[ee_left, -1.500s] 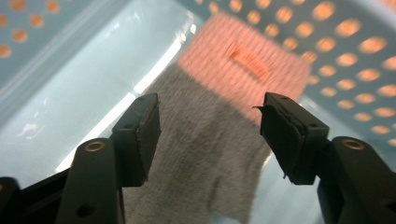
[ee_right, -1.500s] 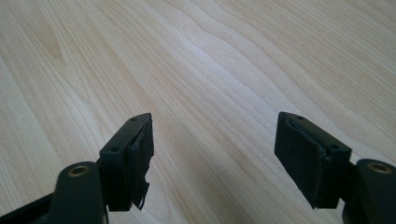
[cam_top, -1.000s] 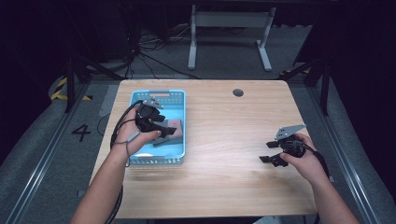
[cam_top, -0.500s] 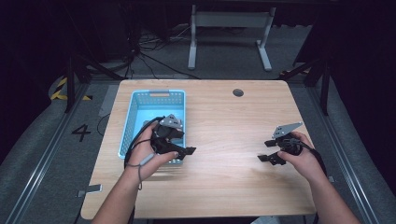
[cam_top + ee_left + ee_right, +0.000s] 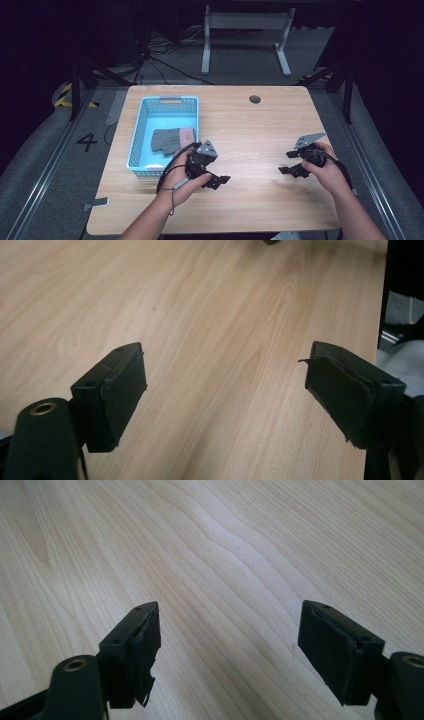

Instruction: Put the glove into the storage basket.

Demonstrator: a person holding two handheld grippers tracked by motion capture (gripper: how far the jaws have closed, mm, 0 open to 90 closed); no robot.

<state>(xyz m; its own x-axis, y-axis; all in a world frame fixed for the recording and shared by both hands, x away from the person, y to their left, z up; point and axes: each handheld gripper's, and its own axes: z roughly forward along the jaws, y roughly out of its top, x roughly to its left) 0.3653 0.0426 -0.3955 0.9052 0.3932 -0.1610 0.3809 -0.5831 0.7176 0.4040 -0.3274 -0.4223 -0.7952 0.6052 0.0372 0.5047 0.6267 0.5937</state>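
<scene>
A grey glove with a pinkish cuff lies flat inside the light-blue basket on the left of the wooden table. My left gripper hovers low over the bare wood just right of the basket's near corner. Its jaws have just been opening and stand wide, with nothing between them in the left gripper view. My right gripper rests near the table's right side, pointing left. It is open over plain wood in the right gripper view.
A round cable hole sits near the table's far edge. Beyond the table is a dark floor with a metal stand and cables. The basket's walls rise beside my left hand.
My left gripper has left the basket and moved right and toward the near edge, out over bare table. The glove stays in the basket. The right gripper has not moved.
</scene>
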